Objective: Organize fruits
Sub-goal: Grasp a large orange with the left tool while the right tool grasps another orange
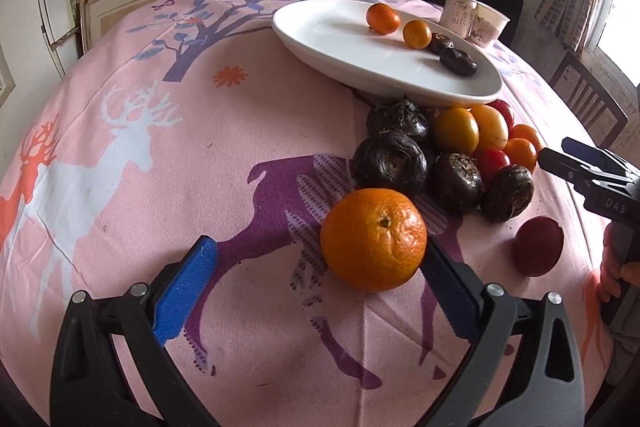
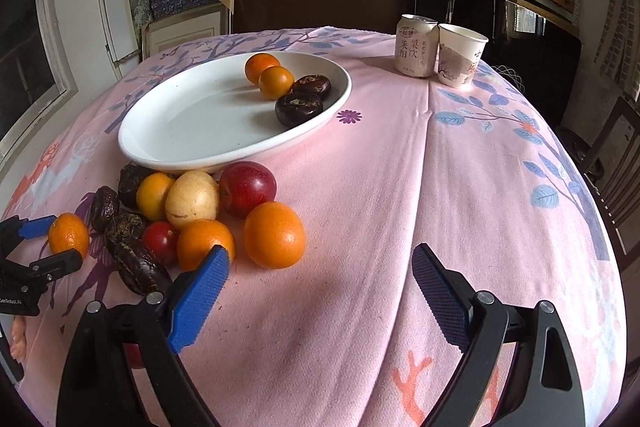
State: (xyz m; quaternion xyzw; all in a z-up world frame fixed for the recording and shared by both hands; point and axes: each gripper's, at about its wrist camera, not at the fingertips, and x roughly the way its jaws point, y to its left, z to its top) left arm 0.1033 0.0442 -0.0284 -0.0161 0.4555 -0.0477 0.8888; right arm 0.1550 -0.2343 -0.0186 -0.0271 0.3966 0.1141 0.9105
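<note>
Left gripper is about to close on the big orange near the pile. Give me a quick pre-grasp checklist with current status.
1. Left gripper open wide enough: ok.
2. Big orange between the fingers: not ok; it sits against the right finger, far from the left one, so centre first.
3. Orange free of neighbours: ok; it stands apart from the dark water chestnuts behind it.
4. White plate has room: ok; only two small oranges and two chestnuts sit at one end.
5. Right gripper clear of the path: ok; open, empty, over bare cloth.
6. Pads touching the tablecloth: cannot tell.
</note>
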